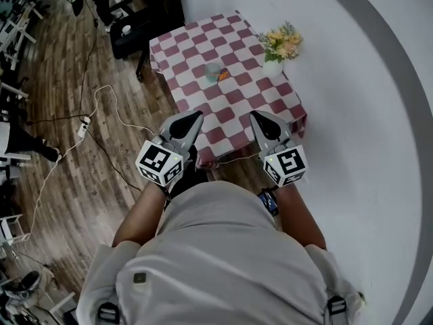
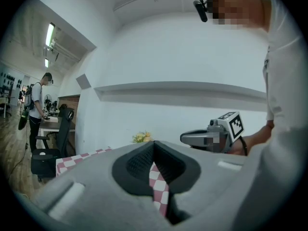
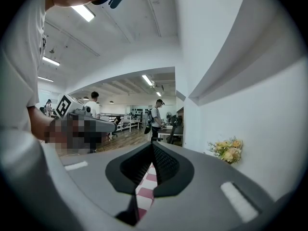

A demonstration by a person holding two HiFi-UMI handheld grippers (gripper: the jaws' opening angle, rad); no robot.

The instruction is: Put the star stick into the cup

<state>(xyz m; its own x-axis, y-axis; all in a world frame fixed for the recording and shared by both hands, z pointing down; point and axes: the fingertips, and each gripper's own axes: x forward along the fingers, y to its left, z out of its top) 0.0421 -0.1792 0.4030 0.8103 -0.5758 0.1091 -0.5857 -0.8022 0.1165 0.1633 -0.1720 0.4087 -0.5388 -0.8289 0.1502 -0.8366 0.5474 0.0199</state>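
Observation:
In the head view a small table with a red-and-white checked cloth (image 1: 203, 42) stands against the white wall. Near its middle sits a pale greenish cup (image 1: 213, 71) with a small orange star stick (image 1: 222, 76) lying on the cloth right beside it. My left gripper (image 1: 196, 117) hovers over the table's near edge, jaws shut, holding nothing. My right gripper (image 1: 256, 116) is level with it to the right, also shut and empty. In the left gripper view the shut left gripper (image 2: 154, 143) shows only checked cloth below; the right gripper (image 3: 153, 145) looks the same in its own view.
A vase of yellow flowers (image 1: 279, 47) stands at the table's far right corner by the wall. A black stool (image 1: 128, 32) sits left of the table on the wooden floor, where white cables (image 1: 101, 107) trail. People stand at desks (image 3: 156, 119) further back.

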